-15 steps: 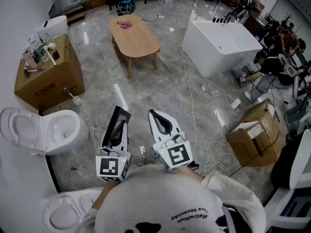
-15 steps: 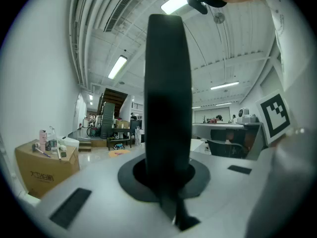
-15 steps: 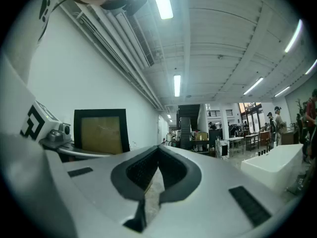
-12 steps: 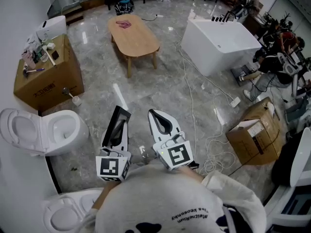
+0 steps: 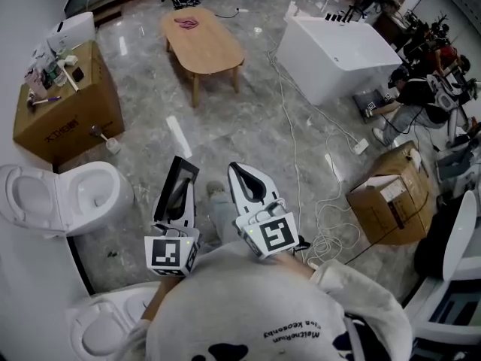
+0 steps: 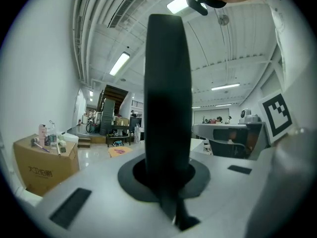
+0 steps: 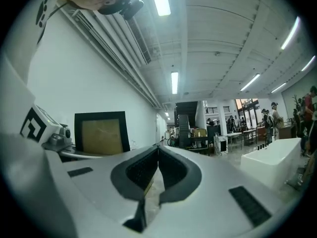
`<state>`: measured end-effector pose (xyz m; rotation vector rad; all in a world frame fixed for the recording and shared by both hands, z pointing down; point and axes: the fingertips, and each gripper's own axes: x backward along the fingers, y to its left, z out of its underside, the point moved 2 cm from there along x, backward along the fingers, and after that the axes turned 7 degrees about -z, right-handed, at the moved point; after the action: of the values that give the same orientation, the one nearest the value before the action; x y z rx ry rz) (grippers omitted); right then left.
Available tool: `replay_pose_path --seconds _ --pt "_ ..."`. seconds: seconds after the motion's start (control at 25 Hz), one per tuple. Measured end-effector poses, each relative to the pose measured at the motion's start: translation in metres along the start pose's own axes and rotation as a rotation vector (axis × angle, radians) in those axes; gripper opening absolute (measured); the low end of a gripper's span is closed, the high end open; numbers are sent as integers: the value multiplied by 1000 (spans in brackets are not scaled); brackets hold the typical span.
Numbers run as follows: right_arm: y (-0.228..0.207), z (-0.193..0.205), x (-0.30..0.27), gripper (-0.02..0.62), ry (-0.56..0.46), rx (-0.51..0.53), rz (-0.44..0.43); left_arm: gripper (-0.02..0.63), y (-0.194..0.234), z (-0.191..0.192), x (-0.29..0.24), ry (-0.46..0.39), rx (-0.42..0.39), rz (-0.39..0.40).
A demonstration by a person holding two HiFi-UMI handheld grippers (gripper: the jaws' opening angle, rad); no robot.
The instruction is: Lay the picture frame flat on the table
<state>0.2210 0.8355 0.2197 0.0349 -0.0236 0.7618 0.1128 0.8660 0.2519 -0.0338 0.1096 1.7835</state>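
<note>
Picture frame [image 7: 101, 133], black-rimmed with a tan panel, stands on edge in the left claw [image 6: 167, 182], whose jaws are clamped on it. The left gripper view meets it edge-on as a tall dark bar. Its face is turned toward the right claw [image 7: 157, 165], which sits just to its right with jaws together and nothing between them. Both are held close to the person, above the grey marble floor [image 5: 248, 126]. The oval wooden counter [image 5: 207, 51] stands well apart on the far side, with a small pink thing [image 5: 188, 22] lying on it. To the left sit a white toilet [image 5: 60, 198] and a brown cardboard box [image 5: 64, 122] topped with small clutter. A white bathtub [image 5: 342, 51] stands at far right, and a second cardboard box [image 5: 391, 201] lies nearer on the right.
</note>
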Motion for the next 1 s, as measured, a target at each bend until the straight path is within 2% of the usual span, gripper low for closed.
replay_pose_path --seconds 0.08,0.32,0.56,1.0 --pt "-2 2 -9 11 25 1 1 18 8 -1 -5 -8 2 -8" --pt "-21 2 -49 11 -26 -7 -34 18 30 -4 -40 -11 11 -39" --pt "-66 5 -106 11 -32 -20 -63 18 56 -13 -97 -15 1 -85" --pt "-149 4 -208 11 -47 -24 -199 18 81 -34 -208 -39 -5 -192"
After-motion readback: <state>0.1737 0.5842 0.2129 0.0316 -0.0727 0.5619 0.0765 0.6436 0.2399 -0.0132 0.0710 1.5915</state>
